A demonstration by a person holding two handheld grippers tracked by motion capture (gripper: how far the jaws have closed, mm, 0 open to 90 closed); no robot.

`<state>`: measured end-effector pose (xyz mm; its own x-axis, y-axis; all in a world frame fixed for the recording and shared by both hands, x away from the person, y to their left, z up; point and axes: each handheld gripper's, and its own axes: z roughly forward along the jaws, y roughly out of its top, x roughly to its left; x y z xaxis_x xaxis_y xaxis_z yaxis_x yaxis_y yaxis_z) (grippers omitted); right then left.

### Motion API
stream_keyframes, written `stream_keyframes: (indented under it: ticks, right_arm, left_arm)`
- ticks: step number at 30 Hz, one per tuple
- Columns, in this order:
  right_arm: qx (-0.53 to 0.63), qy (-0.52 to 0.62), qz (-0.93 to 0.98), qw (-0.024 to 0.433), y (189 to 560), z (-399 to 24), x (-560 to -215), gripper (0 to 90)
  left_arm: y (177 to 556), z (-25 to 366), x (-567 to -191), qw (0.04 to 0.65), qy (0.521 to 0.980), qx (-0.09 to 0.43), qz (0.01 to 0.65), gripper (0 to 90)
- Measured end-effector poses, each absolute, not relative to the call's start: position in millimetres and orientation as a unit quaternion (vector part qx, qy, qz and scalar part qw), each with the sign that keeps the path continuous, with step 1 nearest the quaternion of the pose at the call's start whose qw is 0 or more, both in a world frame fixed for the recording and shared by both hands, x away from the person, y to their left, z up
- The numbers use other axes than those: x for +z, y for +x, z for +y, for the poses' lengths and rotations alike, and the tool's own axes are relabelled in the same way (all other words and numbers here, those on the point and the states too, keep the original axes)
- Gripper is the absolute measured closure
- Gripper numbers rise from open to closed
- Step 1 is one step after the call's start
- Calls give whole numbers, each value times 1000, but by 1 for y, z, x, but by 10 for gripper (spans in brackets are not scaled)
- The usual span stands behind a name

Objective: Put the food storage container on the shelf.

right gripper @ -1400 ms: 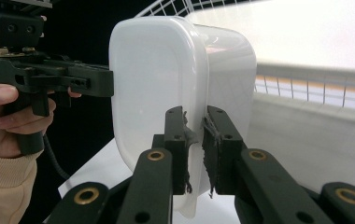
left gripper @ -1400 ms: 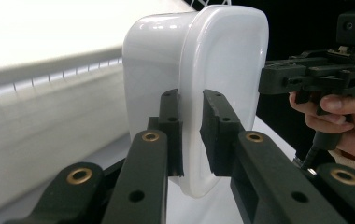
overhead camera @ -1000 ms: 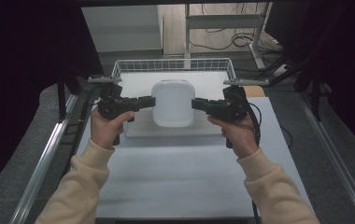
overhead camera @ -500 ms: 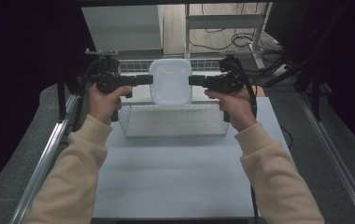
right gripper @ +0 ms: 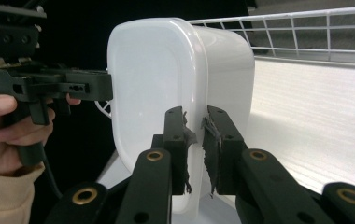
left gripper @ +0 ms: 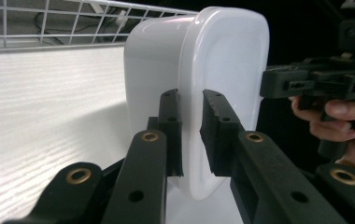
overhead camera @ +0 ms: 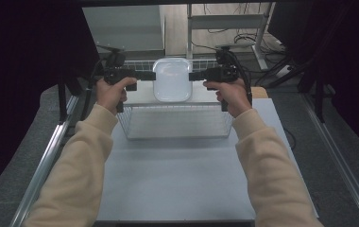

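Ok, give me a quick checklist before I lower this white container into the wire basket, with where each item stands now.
1. Left gripper clamped on the rim of the white container: ok.
2. Right gripper clamped on the opposite rim: ok.
3. Container held level between both grippers: ok in the high view.
4. Container above the wire basket: ok, it hangs toward the far side.
5. Space beneath it in the basket free: cannot tell, the container hides part of it.

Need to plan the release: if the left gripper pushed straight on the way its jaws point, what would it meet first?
The left gripper is already clamped on the white container's rim, so it would press into that first. Beyond the container, the right gripper appears to lie in line, though the depth is hard to judge.
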<state>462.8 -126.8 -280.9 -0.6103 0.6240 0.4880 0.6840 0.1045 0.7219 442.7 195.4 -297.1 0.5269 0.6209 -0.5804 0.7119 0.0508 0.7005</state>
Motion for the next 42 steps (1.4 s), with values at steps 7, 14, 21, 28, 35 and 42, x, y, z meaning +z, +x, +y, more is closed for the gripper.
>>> stream_keyframes:
  ticks: [7, 14, 21, 28, 35, 42]
  right_arm:
    - [-497, -474, -724, 62, 486, -125, -285, 748]
    - [-487, -503, -709, 82, 504, -122, -291, 711]
    - [-488, -538, -678, 107, 524, -122, -303, 695]
    - [-495, -535, -677, 101, 524, -123, -305, 687]
    - [-517, -490, -702, 5, 497, -121, -288, 352]
    - [-533, -416, -735, -44, 456, -135, -286, 298]
  left_arm:
    - [471, 201, -302, 536, 664, -93, 513, 787]
    - [492, 205, -312, 536, 635, -135, 539, 769]
    - [506, 207, -324, 534, 620, -160, 552, 746]
    - [507, 208, -330, 547, 606, -170, 552, 735]
    - [482, 209, -312, 548, 632, -69, 543, 441]
    - [436, 214, -306, 550, 657, 1, 516, 346]
